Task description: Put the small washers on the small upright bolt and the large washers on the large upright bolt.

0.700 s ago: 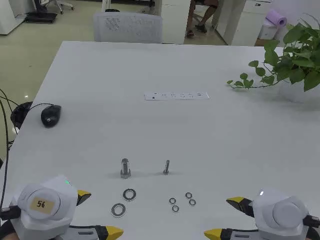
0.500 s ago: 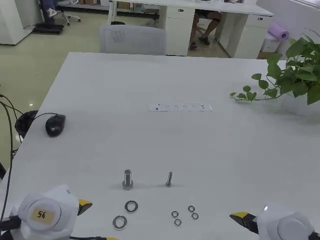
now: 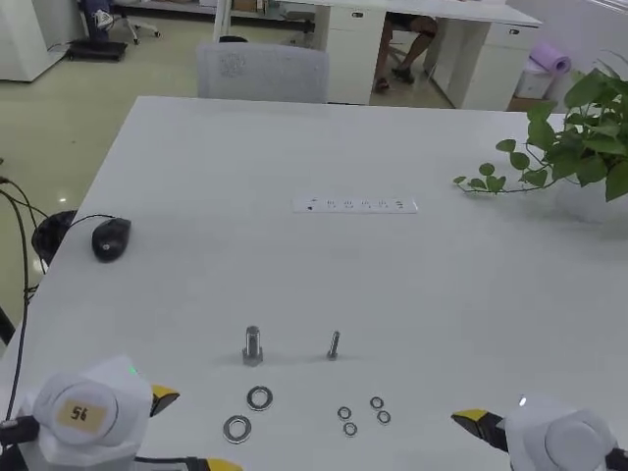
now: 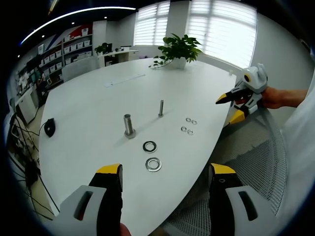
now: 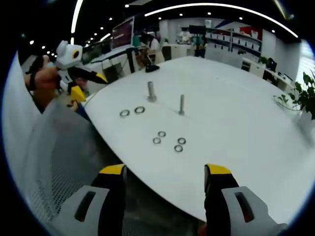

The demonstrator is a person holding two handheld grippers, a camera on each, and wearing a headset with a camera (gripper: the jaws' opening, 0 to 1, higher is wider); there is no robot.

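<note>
White table [image 3: 412,265], one, oval-ended, carrying every item below. Grey chair [image 3: 260,71], one, beyond the far edge at 11 o'clock from the table centre. Potted plant [image 3: 579,128], one, green and trailing, at 2 o'clock near the right edge. Left gripper [image 4: 166,169], one, yellow-tipped, held off the near edge at 7 o'clock; jaws spread wide with nothing between them. Right gripper [image 5: 165,170], one, yellow-tipped, held off the near edge at 5 o'clock; jaws likewise spread wide and bare. Power strip [image 3: 355,205], one, white, lying flat just toward 12 o'clock from the centre. Mouse [image 3: 111,237], one, black, at 9 o'clock near the left edge, its cable running off the table. Large bolt [image 3: 252,345], one, upright on its head at 6 o'clock from the centre, its shank bare. Small bolt [image 3: 334,344], one, upright, at 3 o'clock from the large bolt and apart from it, its shank bare. Large washers [image 3: 259,397], two, flat on the table at 6 o'clock from the large bolt, close together but apart. Small washers [image 3: 344,413], four, flat in a loose cluster at 5 o'clock from the small bolt, near the table's near edge.
</note>
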